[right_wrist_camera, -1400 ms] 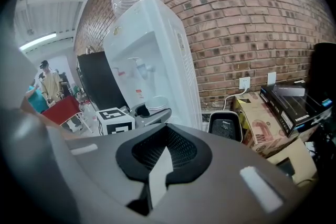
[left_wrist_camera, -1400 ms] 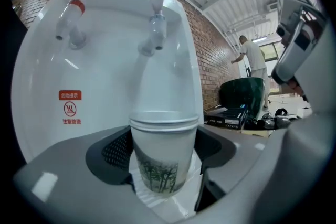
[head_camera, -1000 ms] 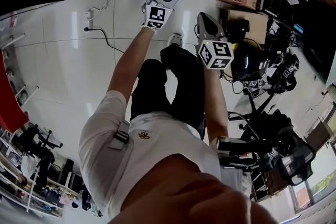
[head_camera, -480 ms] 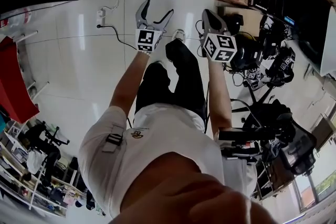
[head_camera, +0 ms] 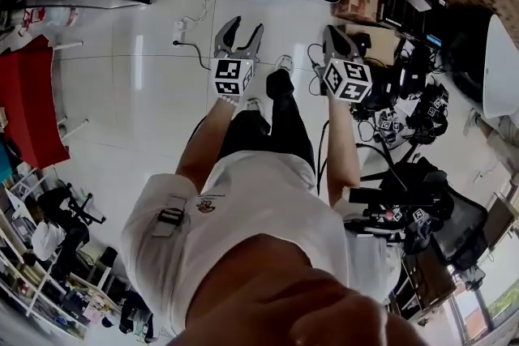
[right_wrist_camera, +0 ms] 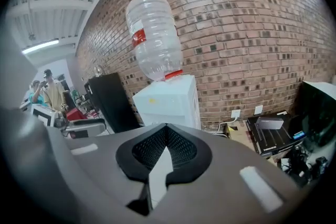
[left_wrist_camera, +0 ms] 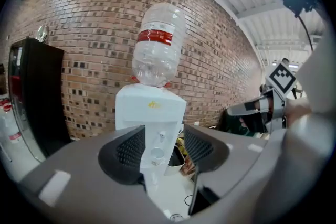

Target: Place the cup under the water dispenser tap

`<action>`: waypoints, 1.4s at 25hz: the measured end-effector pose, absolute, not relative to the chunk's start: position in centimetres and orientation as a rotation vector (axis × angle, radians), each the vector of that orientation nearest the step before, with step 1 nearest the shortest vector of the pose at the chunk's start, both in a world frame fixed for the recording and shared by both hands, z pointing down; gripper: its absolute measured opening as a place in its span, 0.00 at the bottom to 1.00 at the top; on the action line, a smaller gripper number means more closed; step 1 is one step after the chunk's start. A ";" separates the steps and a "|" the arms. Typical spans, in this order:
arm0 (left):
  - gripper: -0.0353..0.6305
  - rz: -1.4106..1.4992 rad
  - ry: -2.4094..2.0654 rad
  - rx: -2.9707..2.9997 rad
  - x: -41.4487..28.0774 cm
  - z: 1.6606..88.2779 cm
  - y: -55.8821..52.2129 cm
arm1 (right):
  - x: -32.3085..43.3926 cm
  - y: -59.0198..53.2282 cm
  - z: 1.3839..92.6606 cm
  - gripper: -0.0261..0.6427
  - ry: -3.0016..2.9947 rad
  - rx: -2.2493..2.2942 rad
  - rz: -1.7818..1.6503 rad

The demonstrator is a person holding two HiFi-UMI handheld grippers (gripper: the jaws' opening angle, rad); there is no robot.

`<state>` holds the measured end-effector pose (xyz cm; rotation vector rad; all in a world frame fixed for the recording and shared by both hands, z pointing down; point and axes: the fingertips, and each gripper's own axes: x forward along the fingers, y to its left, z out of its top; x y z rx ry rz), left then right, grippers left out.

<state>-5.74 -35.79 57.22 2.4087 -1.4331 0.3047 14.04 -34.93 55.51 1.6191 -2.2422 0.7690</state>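
Raised since before, left fingers [left_wrist_camera: 125, 150] closing empty; right fingers [right_wrist_camera: 148, 150] together.

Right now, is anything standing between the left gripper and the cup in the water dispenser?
Nothing visible does. The left gripper, jaws closing on nothing, faces the cup in the recess of the water dispenser; only bare floor lies between.

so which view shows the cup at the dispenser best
The left gripper view: the cup sits in the water dispenser's recess, below the tap, facing the camera. The head view looks down on the dispenser from above, with the cup at most a tiny pale speck. The right gripper view shows only the dispenser's upper part, no cup.
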 end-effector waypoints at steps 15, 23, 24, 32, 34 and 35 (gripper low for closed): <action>0.07 0.226 -1.418 2.426 -9.4 45.3 -25.2 | 10.3 -25.2 45.5 0.04 -2.307 1.665 0.626; 0.07 0.167 -1.379 2.454 -7.6 40.9 -21.2 | 8.6 -20.5 41.7 0.04 -2.327 1.598 0.555; 0.07 0.172 -1.385 2.454 -6.8 40.7 -20.5 | 9.1 -19.9 41.6 0.04 -2.339 1.591 0.557; 0.07 0.221 -1.434 2.407 -1.6 41.6 -12.8 | 13.7 -13.2 40.7 0.04 -2.443 1.541 0.599; 0.07 0.222 -1.443 2.404 -0.9 41.5 -10.7 | 14.4 -11.1 40.6 0.04 -2.456 1.531 0.606; 0.07 0.222 -1.449 2.402 -0.6 41.5 -9.8 | 14.7 -10.1 40.5 0.04 -2.463 1.527 0.607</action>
